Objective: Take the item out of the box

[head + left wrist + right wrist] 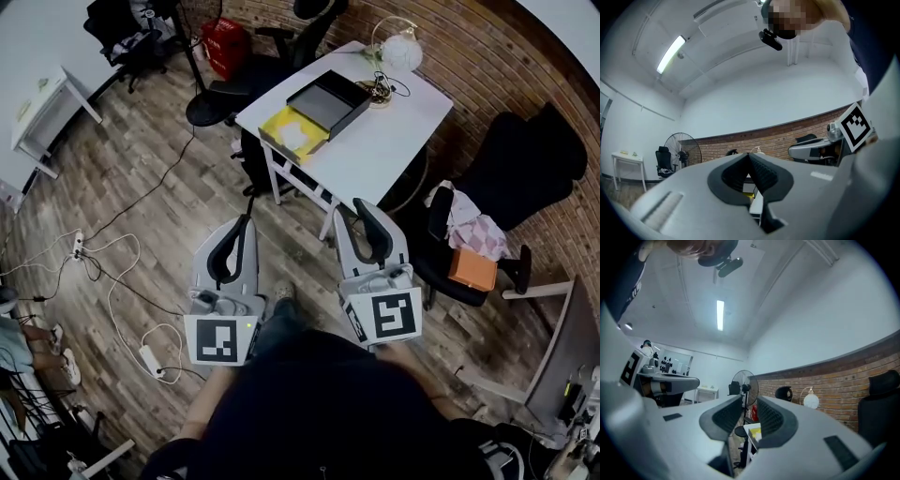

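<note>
On the white table (389,141) ahead lies an open black box (330,99). Beside it is a yellow part (285,122) with a white item (296,137) on it. I hold both grippers over the wooden floor, short of the table and pointing at it. The left gripper (246,225) (749,157) is shut, its pads meeting at the tips with nothing between them. A clear gap shows between the pads of the right gripper (354,214) (749,401), which is open and empty. Through that gap the right gripper view shows the table edge and the yellow part (754,431).
Black office chairs stand to the table's right (530,159), one bearing clothes (473,230) and an orange thing (472,269). A globe lamp (401,52) is at the table's far end. Cables and a power strip (150,361) lie on the floor at left. A standing fan (682,147) is by the brick wall.
</note>
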Demonstrator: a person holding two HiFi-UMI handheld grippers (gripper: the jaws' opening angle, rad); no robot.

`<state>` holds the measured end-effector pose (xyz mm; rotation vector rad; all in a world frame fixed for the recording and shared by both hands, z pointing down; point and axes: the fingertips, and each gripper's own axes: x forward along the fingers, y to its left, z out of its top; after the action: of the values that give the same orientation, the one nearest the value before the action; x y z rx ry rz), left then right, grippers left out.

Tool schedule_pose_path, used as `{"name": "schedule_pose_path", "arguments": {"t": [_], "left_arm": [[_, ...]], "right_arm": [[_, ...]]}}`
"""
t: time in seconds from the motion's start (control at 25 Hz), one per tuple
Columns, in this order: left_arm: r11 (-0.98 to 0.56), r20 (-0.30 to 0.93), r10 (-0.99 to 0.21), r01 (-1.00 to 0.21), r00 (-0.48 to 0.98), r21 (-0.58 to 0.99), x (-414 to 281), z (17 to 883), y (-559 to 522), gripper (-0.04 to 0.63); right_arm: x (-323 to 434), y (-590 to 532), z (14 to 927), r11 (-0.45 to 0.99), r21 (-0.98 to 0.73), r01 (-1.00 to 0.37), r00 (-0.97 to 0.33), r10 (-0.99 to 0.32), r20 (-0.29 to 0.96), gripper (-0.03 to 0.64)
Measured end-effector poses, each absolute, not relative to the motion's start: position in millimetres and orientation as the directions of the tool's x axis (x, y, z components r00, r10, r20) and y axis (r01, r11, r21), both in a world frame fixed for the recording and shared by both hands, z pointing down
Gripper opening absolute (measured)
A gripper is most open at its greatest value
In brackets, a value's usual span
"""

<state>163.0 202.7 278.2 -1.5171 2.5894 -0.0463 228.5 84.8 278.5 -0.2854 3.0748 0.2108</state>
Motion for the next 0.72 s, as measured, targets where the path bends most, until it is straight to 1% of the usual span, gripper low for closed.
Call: {"name": "schedule_pose_path", "arguments": {"t": [0.2,0.4,0.48,0.64,0.72], "left_arm": [[0.477,-0.141,-0.876,-0.871,-0.461,-0.117,105.9,268.5,181.4,0.011],[0.46,-0.14,-0.886,-0.879,-0.443,-0.126,58.3,267.4,157.4,0.009],[0.454,-0.156,-0.887,-0.881,-0.434,-0.131,43.6,264.8,149.6,0.009],[0.437,-0.117,-0.899,-0.889,-0.423,-0.139,22.6,276.7,141.7,0.011],[0.433,-0.139,-0.899,-0.891,-0.415,-0.14,15.0,272.9,139.0,0.01]], "right_arm": [[179.6,63.1,277.3,0.967,0.134,-0.218,-0.976,-0.212,-0.059,0.094],[136.8,38.6,276.9,0.96,0.132,-0.247,-0.969,-0.24,-0.065,0.094],[123.0,31.1,277.4,0.958,0.132,-0.255,-0.966,-0.248,-0.07,0.094],[100.7,21.5,280.4,0.955,0.125,-0.269,-0.962,-0.261,-0.078,0.094],[92.5,19.2,281.5,0.954,0.124,-0.274,-0.961,-0.266,-0.078,0.094]]}}
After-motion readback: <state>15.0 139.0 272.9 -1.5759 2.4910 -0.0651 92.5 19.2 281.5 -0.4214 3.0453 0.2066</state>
